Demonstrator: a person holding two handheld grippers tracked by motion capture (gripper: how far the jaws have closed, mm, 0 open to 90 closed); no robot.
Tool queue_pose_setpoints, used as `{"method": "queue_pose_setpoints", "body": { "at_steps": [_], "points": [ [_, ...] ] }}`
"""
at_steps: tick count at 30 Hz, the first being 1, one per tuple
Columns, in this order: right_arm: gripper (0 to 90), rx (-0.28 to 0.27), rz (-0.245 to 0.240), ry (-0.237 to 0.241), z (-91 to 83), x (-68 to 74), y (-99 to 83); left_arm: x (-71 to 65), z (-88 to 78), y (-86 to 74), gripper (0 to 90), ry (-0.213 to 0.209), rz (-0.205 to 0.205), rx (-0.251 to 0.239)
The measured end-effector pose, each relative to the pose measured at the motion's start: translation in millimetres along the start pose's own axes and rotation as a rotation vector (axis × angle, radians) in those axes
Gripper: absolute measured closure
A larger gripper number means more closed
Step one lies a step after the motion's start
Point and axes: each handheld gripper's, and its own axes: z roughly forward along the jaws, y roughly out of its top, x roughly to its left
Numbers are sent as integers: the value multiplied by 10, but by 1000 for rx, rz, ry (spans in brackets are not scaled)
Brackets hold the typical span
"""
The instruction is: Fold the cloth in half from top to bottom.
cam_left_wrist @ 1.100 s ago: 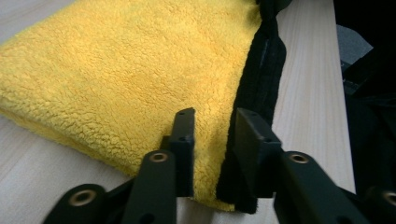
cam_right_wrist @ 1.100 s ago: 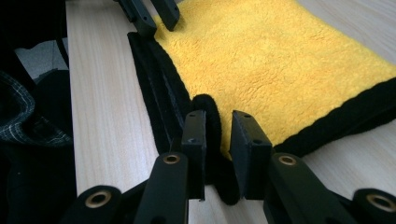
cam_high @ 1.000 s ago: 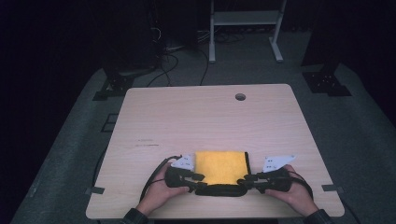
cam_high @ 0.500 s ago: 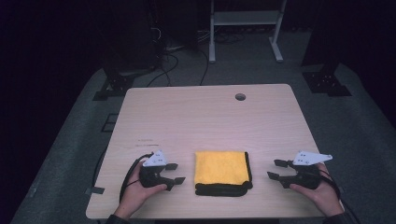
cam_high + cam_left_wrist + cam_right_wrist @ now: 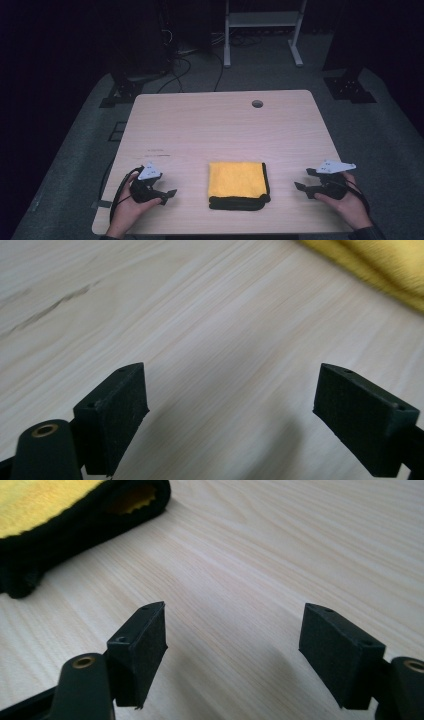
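Note:
A folded yellow cloth with a black edge lies flat near the front of the wooden table. My left gripper rests low at the front left, well apart from the cloth, and its jaws have just been opening; they stand wide with nothing between them. The cloth's yellow edge lies beyond it. My right gripper sits at the front right, also apart from the cloth, and its jaws have likewise been opening and are empty. The cloth's black hem lies at the upper left.
A round cable hole sits near the table's far edge. Faint pencil-like marks lie left of centre. A white frame and cables stand on the floor beyond the table. Each hand is close to the table's front edge.
Both grippers let go of the cloth's near edge and moved outward, the left to the left and the right to the right. Their jaws opened. The cloth stays folded in place.

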Motion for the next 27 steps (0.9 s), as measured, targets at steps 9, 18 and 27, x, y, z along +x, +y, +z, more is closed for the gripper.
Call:
{"method": "queue_pose_setpoints", "body": {
  "at_steps": [9, 18, 27],
  "points": [
    [177, 43, 21, -22, 57, -32, -39, 122, -21, -139, 67, 58, -13, 34],
    [138, 26, 26, -33, 74, -20, -68, 155, -1, -206, 0, 25, 16, -10],
    [129, 27, 31, -40, 76, -18, -69, 160, -1, -208, 0, 20, 19, -13]
  ]
}}
